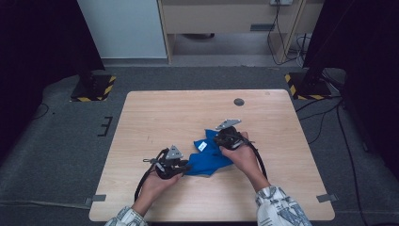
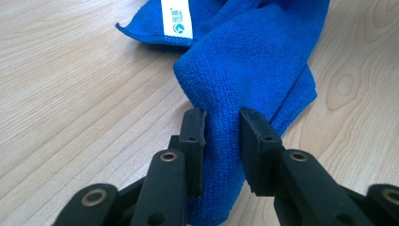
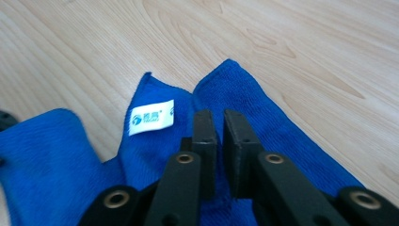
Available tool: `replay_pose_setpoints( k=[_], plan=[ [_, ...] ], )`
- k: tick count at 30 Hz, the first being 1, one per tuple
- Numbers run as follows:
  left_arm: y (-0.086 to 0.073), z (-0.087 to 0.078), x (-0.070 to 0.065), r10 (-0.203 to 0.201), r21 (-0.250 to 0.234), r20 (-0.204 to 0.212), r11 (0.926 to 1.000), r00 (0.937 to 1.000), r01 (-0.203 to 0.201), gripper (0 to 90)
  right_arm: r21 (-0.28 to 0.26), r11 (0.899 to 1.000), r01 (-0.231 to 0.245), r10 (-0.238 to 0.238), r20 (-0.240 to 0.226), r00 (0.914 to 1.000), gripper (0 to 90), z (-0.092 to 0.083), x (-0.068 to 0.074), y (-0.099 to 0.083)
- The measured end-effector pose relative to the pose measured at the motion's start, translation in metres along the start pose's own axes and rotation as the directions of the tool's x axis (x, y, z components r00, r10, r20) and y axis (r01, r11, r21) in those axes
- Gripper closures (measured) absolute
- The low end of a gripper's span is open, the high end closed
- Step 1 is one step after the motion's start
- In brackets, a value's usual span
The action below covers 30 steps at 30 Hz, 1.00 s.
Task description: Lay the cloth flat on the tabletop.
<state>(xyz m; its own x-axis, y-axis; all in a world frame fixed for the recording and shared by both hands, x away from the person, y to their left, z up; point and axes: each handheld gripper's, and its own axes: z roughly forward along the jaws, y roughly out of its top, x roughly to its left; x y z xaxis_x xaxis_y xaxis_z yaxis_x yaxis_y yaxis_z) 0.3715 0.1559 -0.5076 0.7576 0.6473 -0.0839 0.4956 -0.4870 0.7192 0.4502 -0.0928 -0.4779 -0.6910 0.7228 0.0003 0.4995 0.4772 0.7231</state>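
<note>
at the near middle of the pale wood-grain table (image 1: 155, 113), one crumpled blue microfibre cloth with a white sewn label (image 1: 209, 155), lying between the two hands; its long axis runs from the near-left, where the left gripper (image 2: 222, 141) has a thick fold pinched between part-closed jaws, toward the far-right, where the right gripper (image 3: 216, 141) has its jaws nearly together on a thin edge by the label corner. risks, by my judgement: the right hold looks shallow and could slip if the cloth is pulled taut; the bunched left fold could drag extra layers along.
</note>
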Motion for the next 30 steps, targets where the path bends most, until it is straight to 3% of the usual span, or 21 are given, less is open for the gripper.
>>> replay_pose_setpoints(
  k=[7, 15, 19, 23, 26, 30],
  plan=[
    [0.000, -0.002, 0.001, -0.008, -0.008, -0.008, 0.9999, 0.9999, 0.008, 68.8, -0.063, 0.998, -0.017, 0.016, -0.019, 0.9997, 88.3, -0.032, -0.003, -0.024],
    [-0.003, -0.006, 0.009, -0.039, -0.027, -0.050, 0.9989, 0.9980, 0.037, 60.5, -0.076, 0.995, -0.059, 0.058, -0.014, 0.9982, 88.7, -0.060, -0.011, -0.068],
    [-0.003, -0.009, 0.012, -0.054, -0.037, -0.064, 0.9980, 0.9965, 0.052, 60.0, -0.063, 0.996, -0.059, 0.058, -0.024, 0.9981, 88.7, -0.063, -0.011, -0.082],
    [-0.004, -0.011, 0.015, -0.066, -0.048, -0.082, 0.9969, 0.9945, 0.063, 59.8, -0.019, 0.998, -0.066, 0.066, -0.037, 0.9972, 88.7, -0.061, -0.009, -0.107],
    [-0.004, -0.012, 0.016, -0.068, -0.053, -0.096, 0.9966, 0.9931, 0.063, 58.9, 0.009, 0.998, -0.065, 0.066, -0.038, 0.9971, 88.5, -0.058, -0.010, -0.113],
    [-0.003, -0.012, 0.017, -0.065, -0.056, -0.108, 0.9967, 0.9920, 0.059, 57.5, 0.000, 0.997, -0.072, 0.072, -0.033, 0.9968, 86.6, -0.060, -0.012, -0.114]
  ],
)
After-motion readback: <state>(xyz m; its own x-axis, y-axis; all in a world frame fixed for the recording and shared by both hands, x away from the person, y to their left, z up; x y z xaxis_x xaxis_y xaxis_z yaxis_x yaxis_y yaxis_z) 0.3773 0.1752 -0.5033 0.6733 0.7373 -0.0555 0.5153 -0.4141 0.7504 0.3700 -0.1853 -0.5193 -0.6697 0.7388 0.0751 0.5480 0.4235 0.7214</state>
